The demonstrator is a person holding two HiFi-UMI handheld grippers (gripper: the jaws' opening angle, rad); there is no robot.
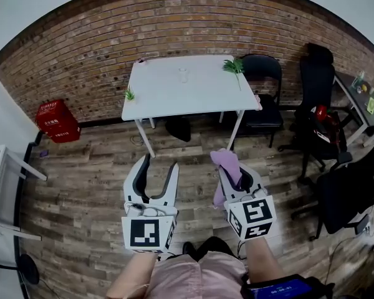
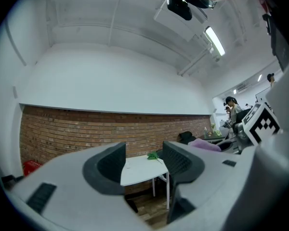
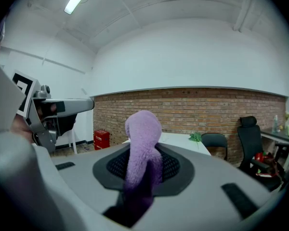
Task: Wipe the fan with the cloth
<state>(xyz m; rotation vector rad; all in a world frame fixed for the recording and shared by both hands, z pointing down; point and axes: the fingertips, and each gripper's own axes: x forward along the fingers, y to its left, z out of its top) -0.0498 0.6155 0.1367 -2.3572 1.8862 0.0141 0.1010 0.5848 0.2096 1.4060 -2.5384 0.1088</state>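
Two grippers are held out side by side above the wood floor (image 1: pixel 81 192): the left gripper (image 1: pixel 158 166) has its jaws apart with nothing between them, and the right gripper (image 1: pixel 235 174) is clamped on the one purple cloth (image 1: pixel 226 162), which sticks up out of its jaws and droops over. Ahead, against the brick wall (image 1: pixel 174 30), stands one white table (image 1: pixel 193 95) bearing two green sprigs (image 1: pixel 234 65), with two black chairs (image 1: pixel 263 89) to its right and one red crate (image 1: pixel 57 120) to its left.
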